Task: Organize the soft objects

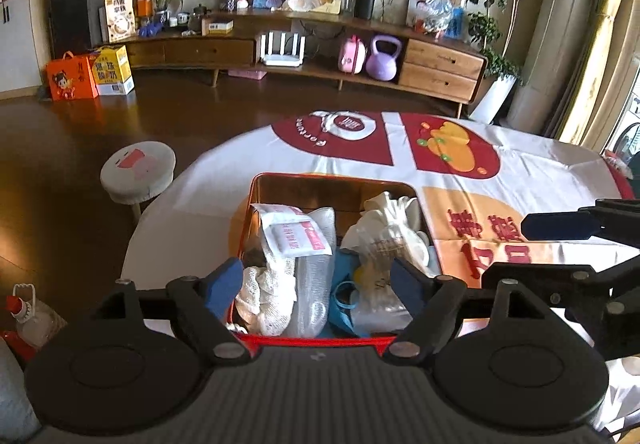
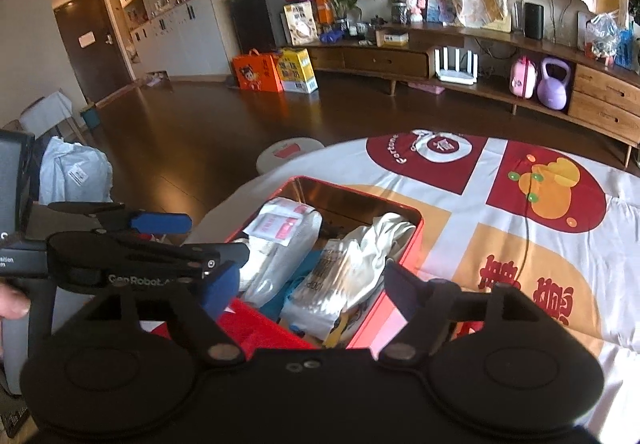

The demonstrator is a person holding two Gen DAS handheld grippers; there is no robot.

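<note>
Left tool [image 1: 316, 280]: nearest the lens; blue pads [image 1: 222, 284] stood spread apart over the near edge of the tin, nothing between them.
Right tool [image 2: 316, 284]: likewise spread and empty, poised above the tin's near right corner; also seen from the left view as a blue pad at the right edge.
Tin [image 1: 256, 196]: red outside, coppery inside, rectangular with rounded corners; sat on the worktop, already packed with the soft things.
Gauze [image 1: 266, 300]: white mesh wad at the tin's near left; judged very light and limp, best pinched at a raised fold.
Sachet pack [image 1: 292, 232]: clear pouch with pink-printed labels, standing against the left wall; judged light, slick film, likely to slide unless taken by its top edge.
White bags [image 1: 388, 228]: crumpled plastic at the right side, piled above the rim; judged springy, apt to rise again after pressing.
Blue item [image 1: 344, 300]: partly buried between the bundles; kind could not be told.
Worktop [image 1: 540, 172]: covered by a loose white cloth printed in red and orange, creased; judged liable to drag if the tin were pushed.
Room: dark wooden floor, round stool [image 1: 138, 172] beside the worktop, long low cabinet [image 1: 440, 64] by the far wall, curtains and plants behind.
</note>
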